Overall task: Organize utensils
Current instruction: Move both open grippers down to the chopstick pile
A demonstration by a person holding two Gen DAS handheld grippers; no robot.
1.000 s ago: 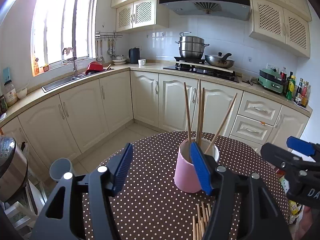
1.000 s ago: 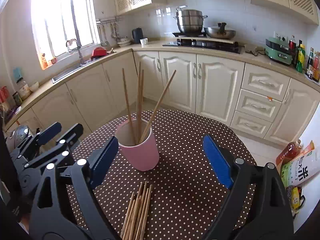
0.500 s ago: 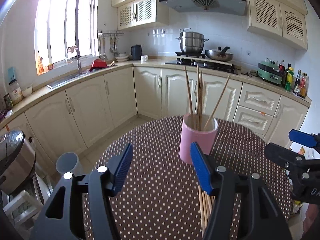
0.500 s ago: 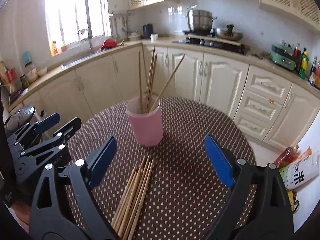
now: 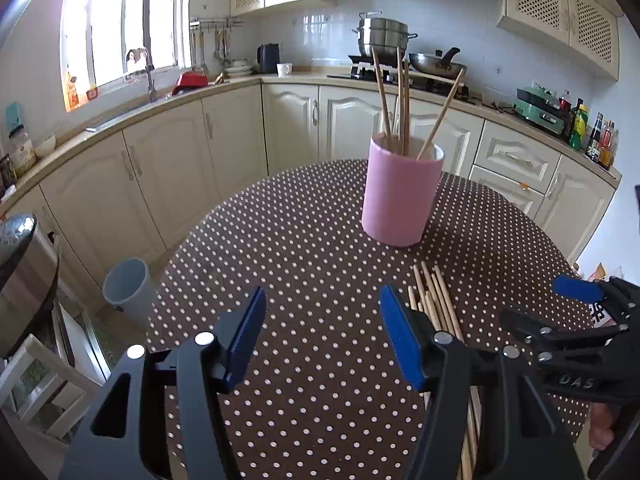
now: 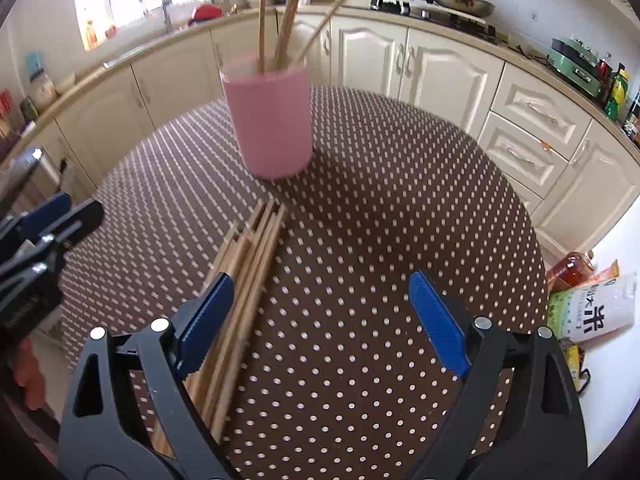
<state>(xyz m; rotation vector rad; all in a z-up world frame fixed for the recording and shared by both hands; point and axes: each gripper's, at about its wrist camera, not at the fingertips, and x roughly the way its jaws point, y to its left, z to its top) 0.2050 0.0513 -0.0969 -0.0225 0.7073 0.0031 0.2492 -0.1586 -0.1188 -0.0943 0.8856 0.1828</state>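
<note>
A pink cup (image 5: 401,194) (image 6: 269,120) stands upright on the round polka-dot table (image 5: 304,264) (image 6: 400,184), with several wooden chopsticks (image 5: 402,98) (image 6: 286,16) sticking out of it. A bundle of loose chopsticks (image 5: 434,300) (image 6: 246,264) lies flat on the cloth in front of the cup. My left gripper (image 5: 322,334) hangs open above the cloth, the bundle just right of its right finger. My right gripper (image 6: 322,318) is open too; its left finger hovers over the bundle. Neither holds anything.
The table's far edge drops to a tiled floor before cream cabinets. A grey bin (image 5: 128,286) and a steel cooker (image 5: 24,276) stand at the left. Bags and a bottle (image 6: 588,300) lie off the table's right edge.
Both grippers have sunk toward the table and tilted down. The cup now sits farther ahead, and the loose bundle has come up between and beside the fingers. Both stayed open.
</note>
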